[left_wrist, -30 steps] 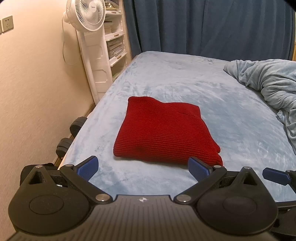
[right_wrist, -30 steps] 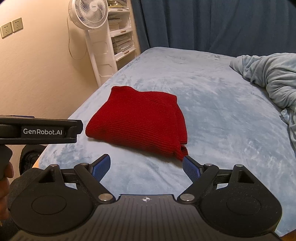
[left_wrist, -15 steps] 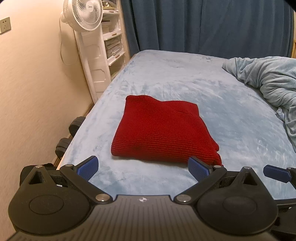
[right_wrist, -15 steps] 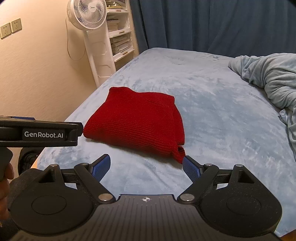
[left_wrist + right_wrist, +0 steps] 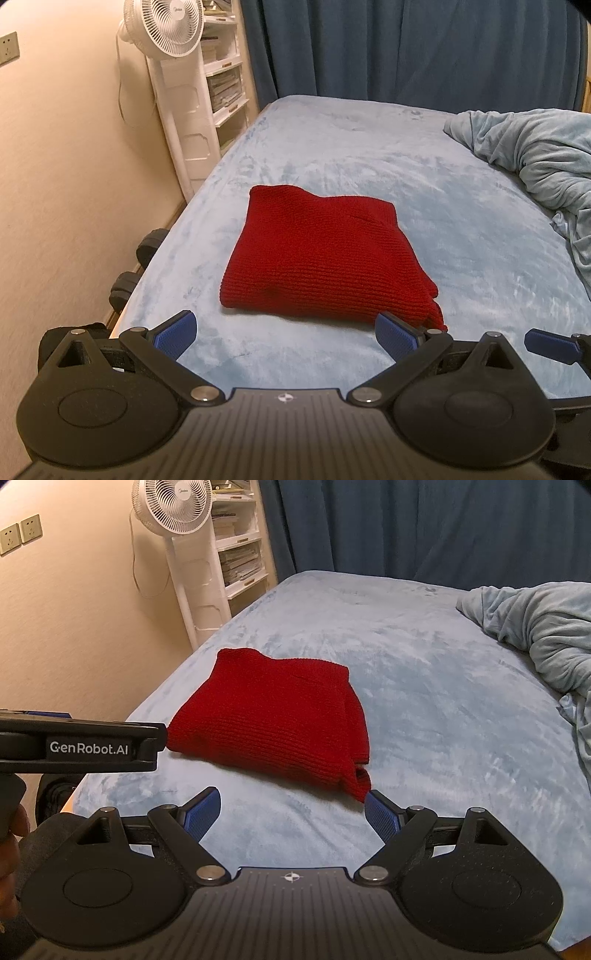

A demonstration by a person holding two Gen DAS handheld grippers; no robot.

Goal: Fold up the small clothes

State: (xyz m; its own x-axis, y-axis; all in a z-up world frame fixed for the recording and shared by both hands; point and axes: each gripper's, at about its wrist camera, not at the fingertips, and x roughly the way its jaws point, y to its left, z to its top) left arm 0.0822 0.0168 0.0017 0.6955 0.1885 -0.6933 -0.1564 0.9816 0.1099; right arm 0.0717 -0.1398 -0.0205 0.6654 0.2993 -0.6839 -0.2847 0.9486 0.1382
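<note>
The red sweater [image 5: 325, 258] lies folded in a neat square on the blue bed [image 5: 461, 229], so the folding looks done. The left claw [image 5: 284, 334] and right claw [image 5: 291, 812] are wide open and hold nothing. The sweater's underside is hidden.

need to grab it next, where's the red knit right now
The folded red knit lies on the light blue bed, nearer its wall-side edge, just ahead of both open tools, with the rumpled blanket off to its right.
</note>
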